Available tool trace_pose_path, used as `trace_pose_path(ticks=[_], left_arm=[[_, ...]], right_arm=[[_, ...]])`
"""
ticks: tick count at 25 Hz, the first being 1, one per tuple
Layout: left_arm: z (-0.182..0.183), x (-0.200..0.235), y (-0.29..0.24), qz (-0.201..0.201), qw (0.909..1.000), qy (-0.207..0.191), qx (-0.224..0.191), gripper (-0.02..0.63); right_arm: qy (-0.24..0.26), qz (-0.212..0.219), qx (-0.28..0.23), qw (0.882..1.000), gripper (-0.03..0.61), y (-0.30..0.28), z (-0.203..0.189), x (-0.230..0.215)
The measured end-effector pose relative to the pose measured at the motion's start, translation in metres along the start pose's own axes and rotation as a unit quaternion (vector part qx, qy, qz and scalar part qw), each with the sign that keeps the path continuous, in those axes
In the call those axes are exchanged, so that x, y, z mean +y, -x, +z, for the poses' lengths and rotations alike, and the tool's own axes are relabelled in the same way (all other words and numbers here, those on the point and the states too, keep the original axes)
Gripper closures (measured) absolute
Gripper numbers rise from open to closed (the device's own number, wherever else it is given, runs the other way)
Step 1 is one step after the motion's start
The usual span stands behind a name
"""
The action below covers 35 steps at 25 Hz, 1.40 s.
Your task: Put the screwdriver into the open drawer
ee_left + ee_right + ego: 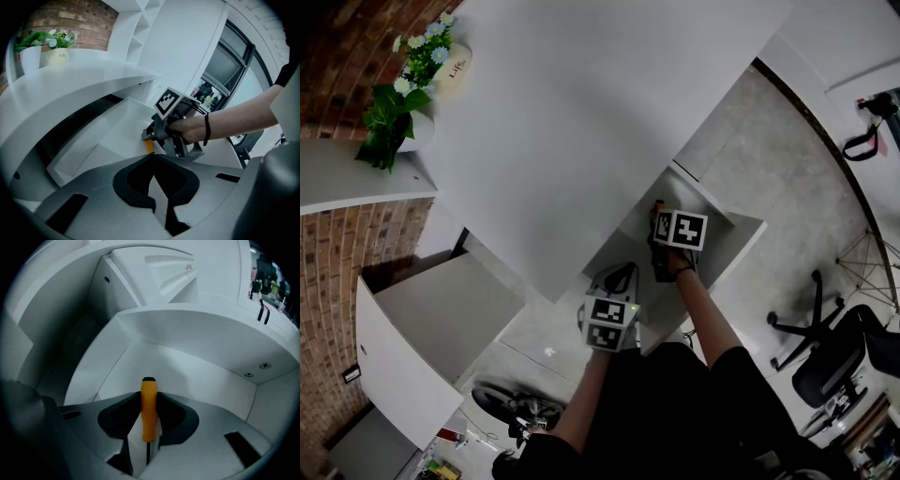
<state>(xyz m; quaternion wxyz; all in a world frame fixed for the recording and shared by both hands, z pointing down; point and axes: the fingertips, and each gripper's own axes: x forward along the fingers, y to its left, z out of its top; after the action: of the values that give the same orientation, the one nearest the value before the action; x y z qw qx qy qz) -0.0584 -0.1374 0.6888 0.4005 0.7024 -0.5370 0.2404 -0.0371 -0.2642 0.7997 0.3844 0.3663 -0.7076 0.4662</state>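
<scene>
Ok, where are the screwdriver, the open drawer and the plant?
screwdriver (148, 408), right gripper view, middle of its orange handle.
open drawer (197, 380), right gripper view, bare inside surface.
plant (389, 117), head view, green leaves.

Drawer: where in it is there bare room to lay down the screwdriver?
The drawer floor is bare everywhere in view. The widest free patch lies ahead of the screwdriver, bordered by the left wall, the far wall and the right wall. It is crowded only at the near end, where the right claw grips the screwdriver.
</scene>
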Motion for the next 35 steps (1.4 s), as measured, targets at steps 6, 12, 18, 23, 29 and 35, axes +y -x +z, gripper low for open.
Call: trace_pose_path(ticks=[6, 12, 18, 23, 29, 35], left_arm=[[0.0, 0.001, 0.001, 0.003, 1.0, 0.002, -0.003, 0.604], [0.0, -0.001, 0.005, 0.005, 1.0, 0.0, -0.007, 0.606], [0.002, -0.005, 0.012, 0.002, 0.9999, -0.009, -0.006, 0.604], [0.011, -0.005, 0.019, 0.004, 0.9997, -0.018, -0.019, 0.604], [0.024, -0.011, 0.033, 0.001, 0.9989, -0.027, -0.038, 0.605], [0.043, -0.017, 0.055, 0.0, 0.9968, -0.034, -0.072, 0.604]], right_arm=[[0.013, -0.018, -0.008, 1.0, 0.468, 0.001, 0.001, 0.001], [0.019, -0.009, -0.015, 1.0, 0.463, 0.004, 0.002, 0.008], [0.001, -0.015, -0.03, 0.999, 0.433, 0.012, 0.008, 0.005], [-0.015, 0.001, -0.053, 0.998, 0.434, 0.033, 0.02, 0.012], [-0.031, 0.044, -0.065, 0.996, 0.481, 0.058, 0.021, 0.026], [-0.02, 0.088, -0.077, 0.993, 0.549, 0.095, 0.019, 0.043]])
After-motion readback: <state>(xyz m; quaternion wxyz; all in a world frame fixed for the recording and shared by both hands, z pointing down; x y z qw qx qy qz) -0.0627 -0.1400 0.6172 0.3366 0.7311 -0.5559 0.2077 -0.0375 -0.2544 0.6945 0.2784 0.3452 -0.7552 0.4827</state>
